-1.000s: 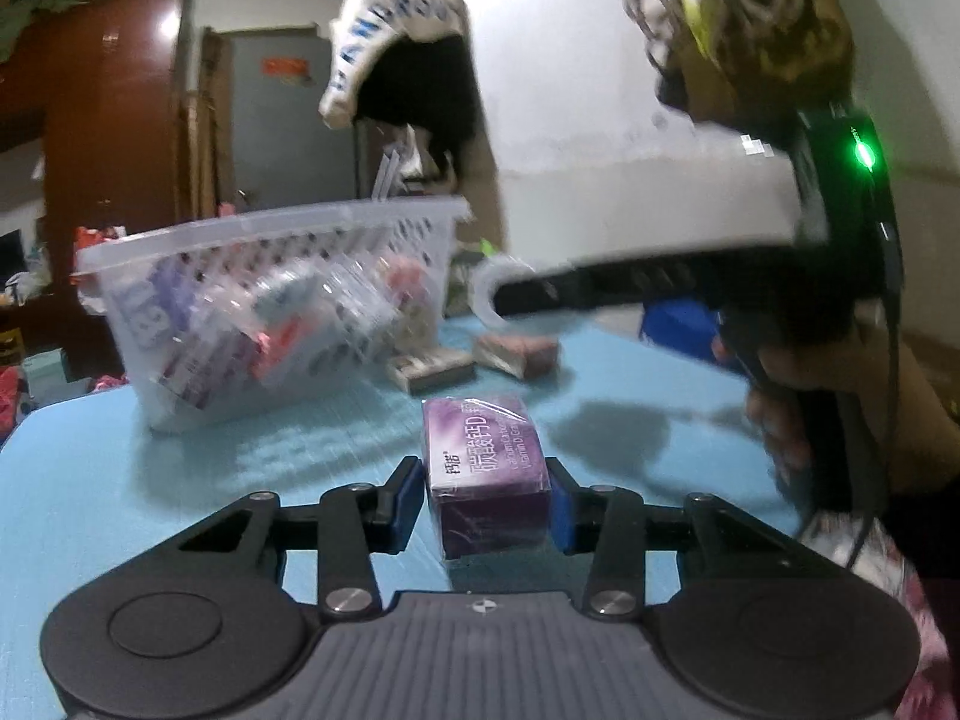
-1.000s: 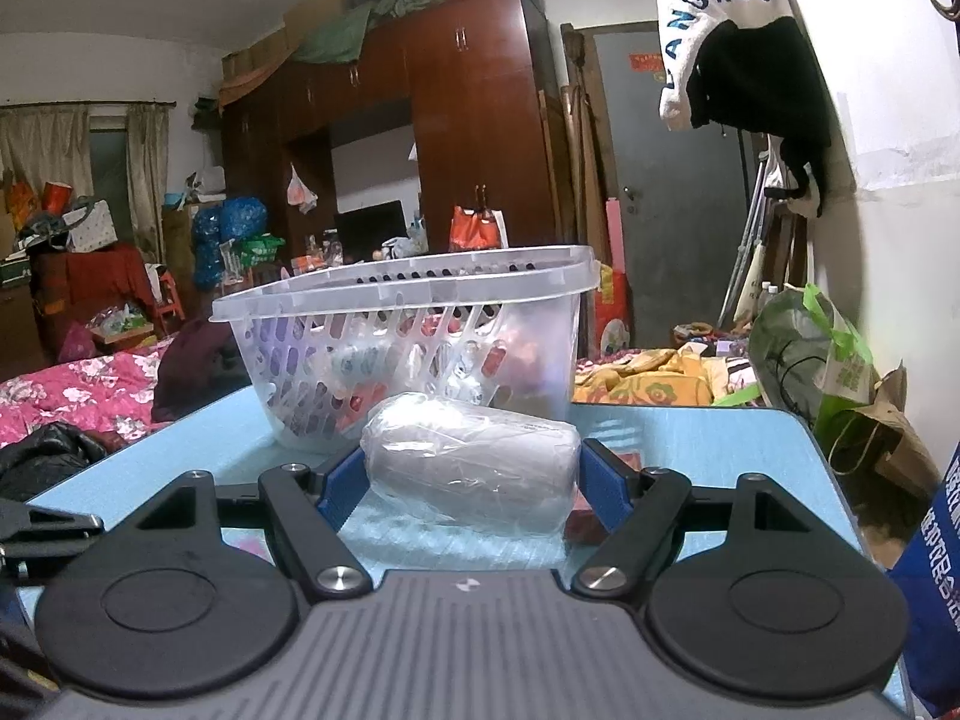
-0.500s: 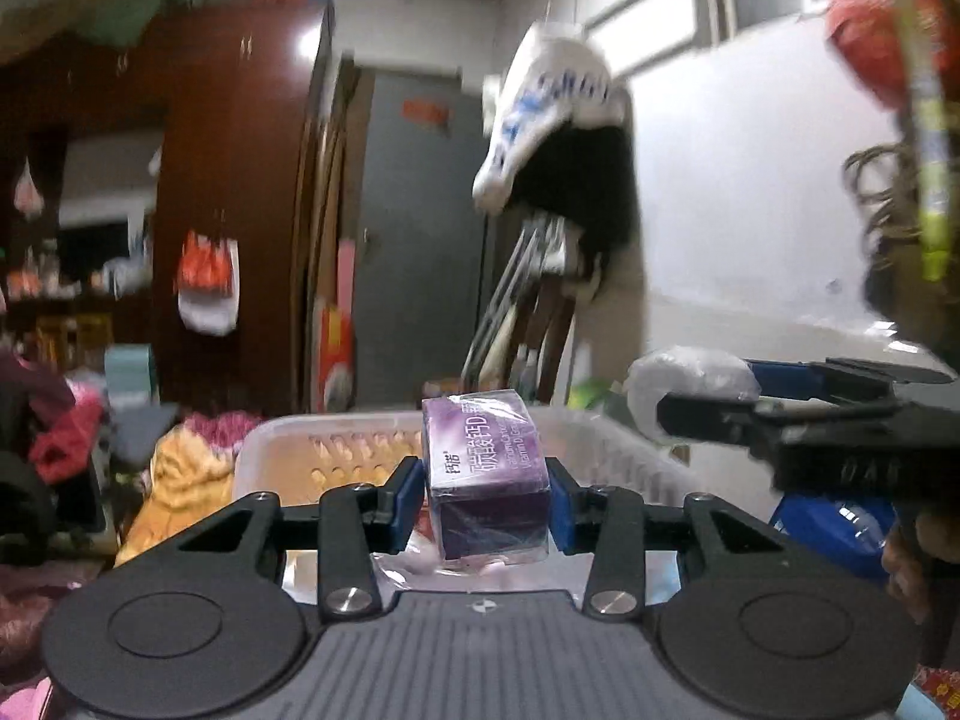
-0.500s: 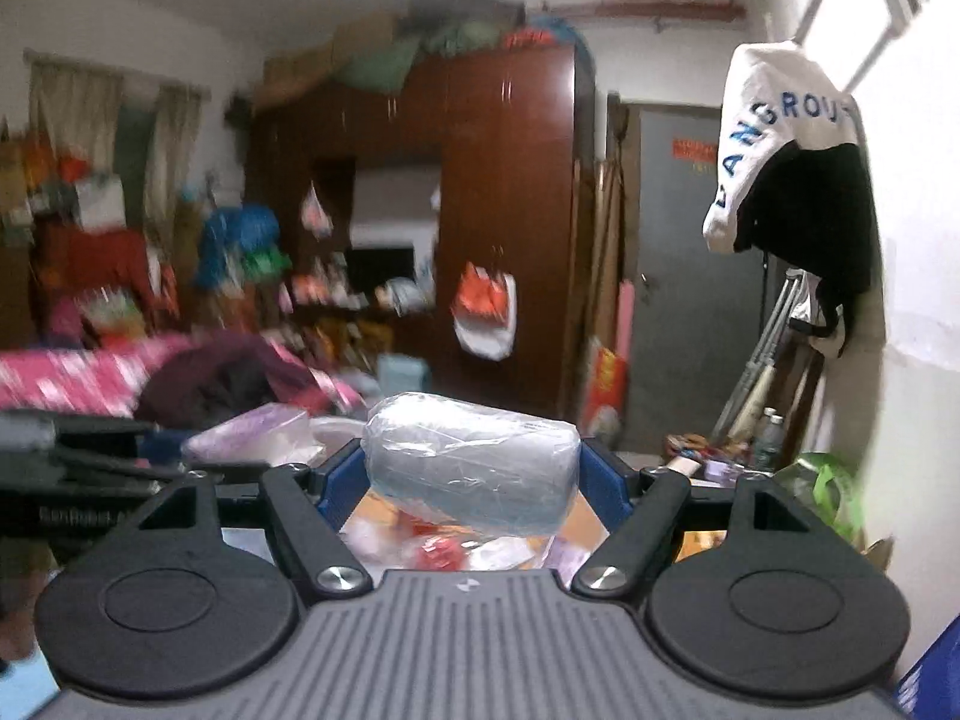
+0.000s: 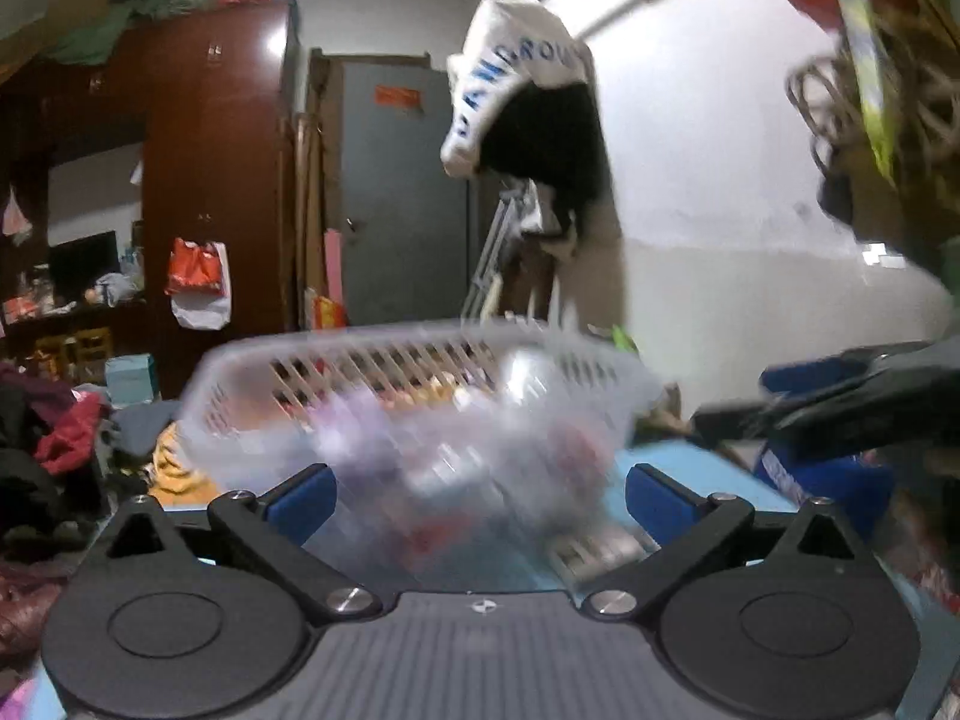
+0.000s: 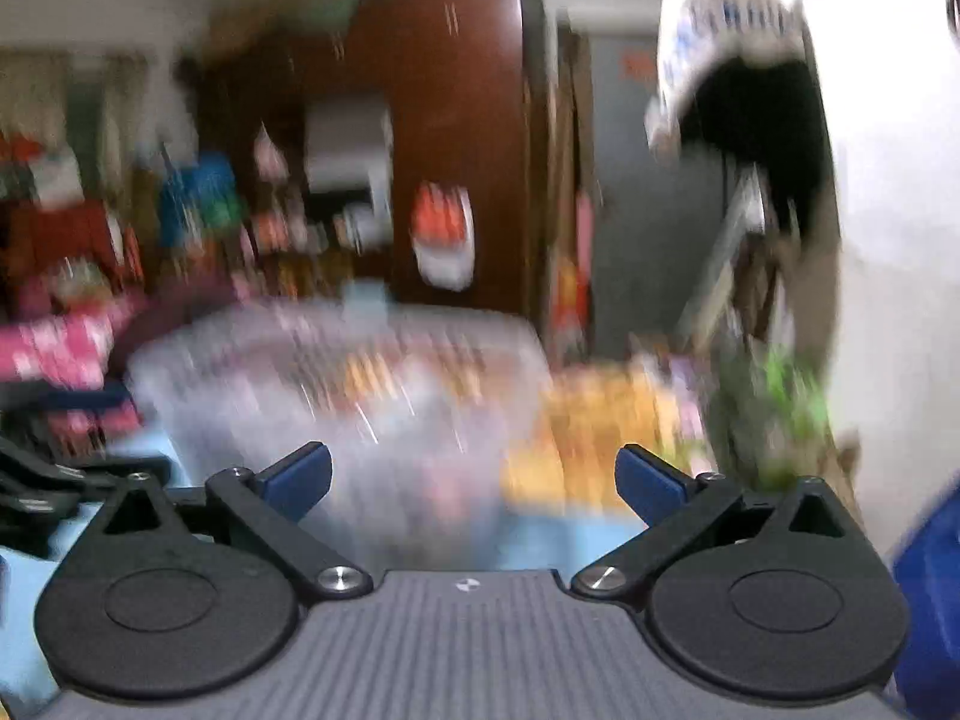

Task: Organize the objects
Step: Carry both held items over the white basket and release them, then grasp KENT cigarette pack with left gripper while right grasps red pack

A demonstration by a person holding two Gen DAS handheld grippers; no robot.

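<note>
Fingers of both grippers stand wide apart, having just been opening, and nothing lies between them.

Left gripper [image 5: 479, 495]: blue pads spread to either side, gap clear. Directly beyond it sits the basket [image 5: 414, 360], a clear slatted plastic tub on the blue worktop [image 5: 690, 468]. Basket is blurred; purple, red and pale packets show through its wall, but single items cannot be told apart. A flat box [image 5: 600, 552] lies on the worktop just right of the basket's near corner. At far right the right gripper [image 5: 840, 402] shows as a dark bar, level with the basket rim.

Right gripper [image 6: 473, 480]: pads likewise apart, gap clear. View is heavily smeared. Basket [image 6: 336, 360] lies ahead and slightly left, on the worktop [image 6: 540, 534]. Part of the left gripper [image 6: 36, 480] shows at the left edge.

Background: brown wardrobe [image 5: 210, 180], grey door [image 5: 402, 198], white and black garment [image 5: 522, 102] hung on the right wall.
</note>
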